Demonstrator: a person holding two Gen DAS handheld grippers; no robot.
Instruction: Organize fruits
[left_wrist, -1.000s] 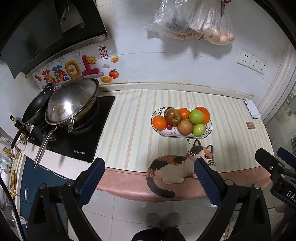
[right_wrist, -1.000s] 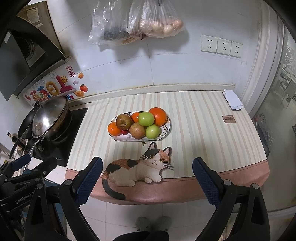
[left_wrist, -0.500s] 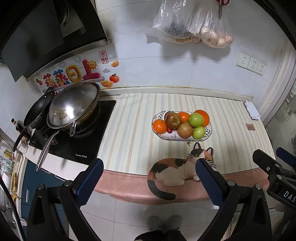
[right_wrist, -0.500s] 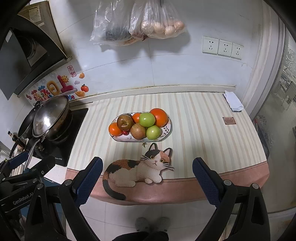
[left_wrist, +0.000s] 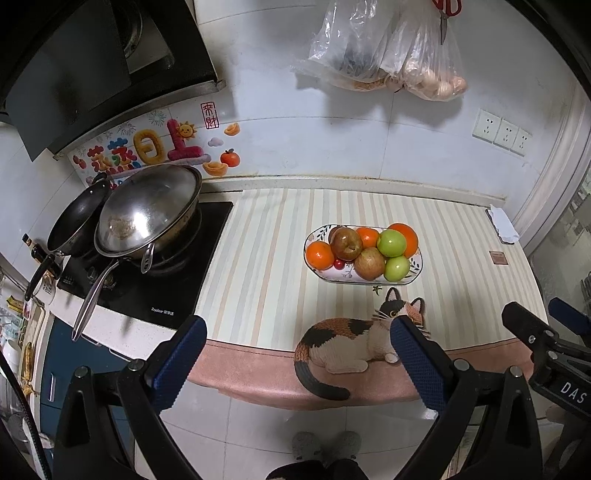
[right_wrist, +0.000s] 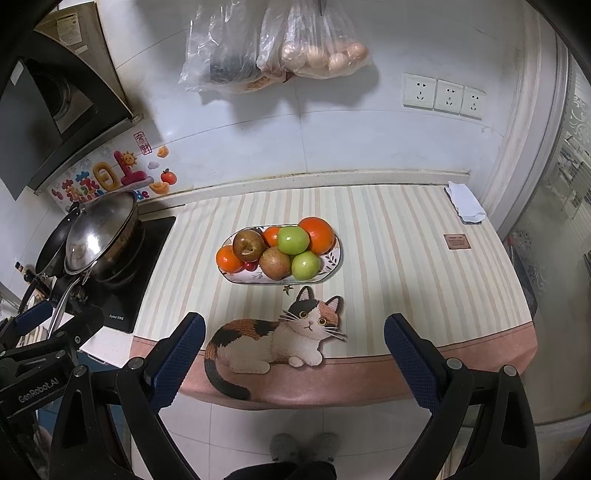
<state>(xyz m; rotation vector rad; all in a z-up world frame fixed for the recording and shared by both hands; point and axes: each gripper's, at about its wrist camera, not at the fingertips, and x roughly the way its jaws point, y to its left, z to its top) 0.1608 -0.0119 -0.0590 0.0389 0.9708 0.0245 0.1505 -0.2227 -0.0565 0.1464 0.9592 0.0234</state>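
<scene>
An oval patterned dish sits mid-counter on the striped mat, piled with oranges, green apples, brownish apples and a small red fruit. My left gripper is open and empty, held back over the counter's front edge, well short of the dish. My right gripper is open and empty, likewise above the front edge. Each gripper shows at the side of the other's view.
A cat-shaped mat lies at the front edge below the dish. A lidded wok and black pan stand on the cooktop at left. Plastic bags hang on the wall. A folded cloth lies far right.
Both grippers have drawn slightly back and up from the counter, so the dish sits a little lower in both views. Both stay open. No fruit has moved.
</scene>
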